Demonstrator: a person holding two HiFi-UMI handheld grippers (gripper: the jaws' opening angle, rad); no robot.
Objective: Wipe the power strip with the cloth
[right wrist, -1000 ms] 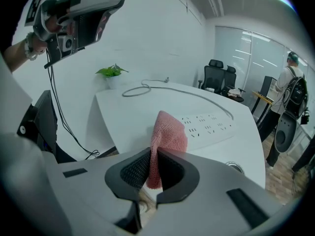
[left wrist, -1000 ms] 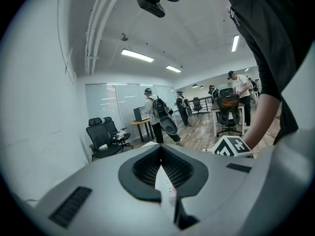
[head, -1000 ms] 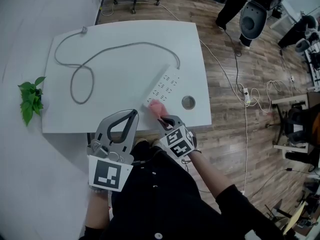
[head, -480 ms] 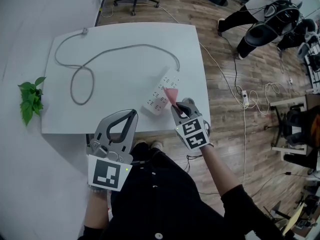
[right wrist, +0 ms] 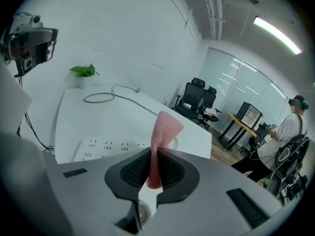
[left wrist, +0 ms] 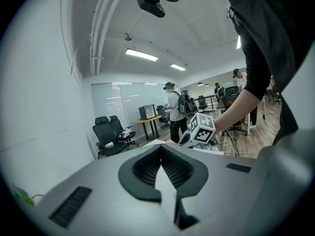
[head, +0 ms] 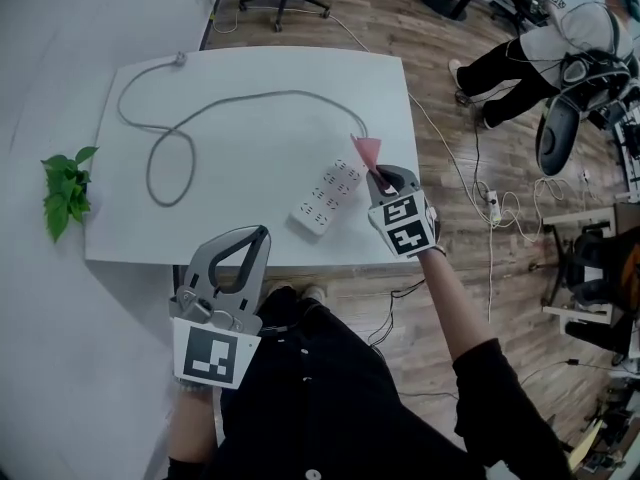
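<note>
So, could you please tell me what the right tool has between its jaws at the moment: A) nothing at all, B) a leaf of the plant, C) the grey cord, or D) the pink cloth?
D: the right tool is shut on the pink cloth, which sticks out from between its jaws in the right gripper view.

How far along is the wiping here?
One pass looks done: the pink mesh cloth, clamped in the right gripper, has travelled along the white power strip from its near end to its cord end. Left gripper idle, shut. Further passes may remain.
</note>
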